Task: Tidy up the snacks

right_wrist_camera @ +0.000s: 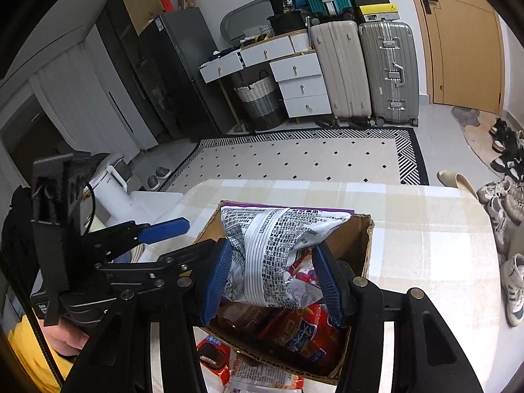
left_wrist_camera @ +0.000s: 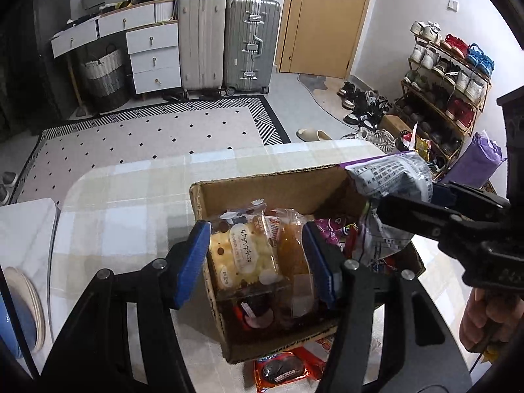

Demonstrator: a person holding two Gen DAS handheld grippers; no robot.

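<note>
An open cardboard box (left_wrist_camera: 271, 188) (right_wrist_camera: 358, 239) stands on the checked tablecloth, holding several snack packets. My left gripper (left_wrist_camera: 258, 263) is over the box's near left corner, shut on a clear packet of yellow cake (left_wrist_camera: 244, 255) with an orange-brown packet beside it. My right gripper (right_wrist_camera: 271, 278) is shut on a white and purple printed snack bag (right_wrist_camera: 265, 249), held over the box; the bag also shows in the left wrist view (left_wrist_camera: 389, 180). A red packet (left_wrist_camera: 281, 370) (right_wrist_camera: 213, 353) lies on the table in front of the box.
The table (left_wrist_camera: 131, 203) (right_wrist_camera: 425, 245) has a white chair and stacked plates (left_wrist_camera: 26, 301) at its left. Beyond are a patterned rug, suitcases, drawers, a shoe rack (left_wrist_camera: 452, 82) and shoes on the floor.
</note>
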